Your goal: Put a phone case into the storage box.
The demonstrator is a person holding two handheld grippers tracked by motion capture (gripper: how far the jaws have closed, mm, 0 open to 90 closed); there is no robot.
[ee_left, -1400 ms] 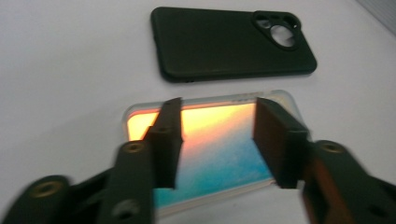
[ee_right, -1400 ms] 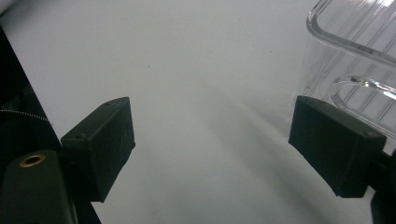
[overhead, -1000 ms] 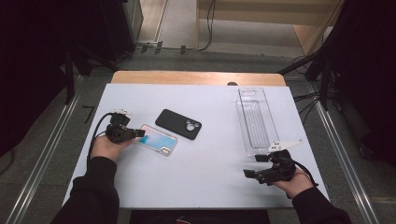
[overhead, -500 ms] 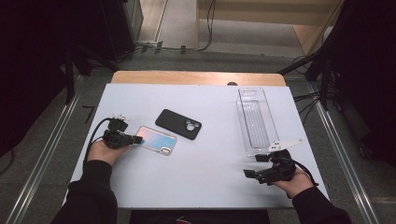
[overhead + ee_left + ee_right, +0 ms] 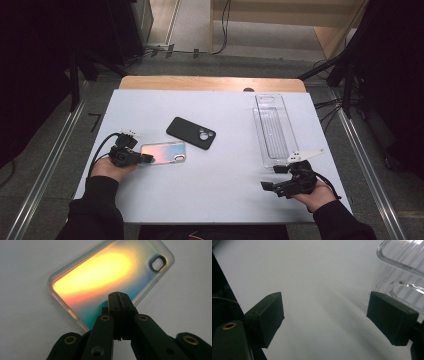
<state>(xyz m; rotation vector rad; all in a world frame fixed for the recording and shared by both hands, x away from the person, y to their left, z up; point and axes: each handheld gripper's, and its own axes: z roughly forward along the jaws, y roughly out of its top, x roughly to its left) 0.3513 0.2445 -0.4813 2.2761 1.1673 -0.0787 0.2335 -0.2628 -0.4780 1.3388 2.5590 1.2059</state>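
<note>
Meanwhile, the clenched left claw touches the iridescent phone case; the right claw, beside the clear tray, stands released.

High view: fixed above the near edge of the table, facing forward and down, far enough to take in the whole top. Left gripper view: low, close, looking along its jaws at the case just ahead; the high view shares this case. Right gripper view: low, close, with the tray ahead to its right, shared with the high view.
</note>
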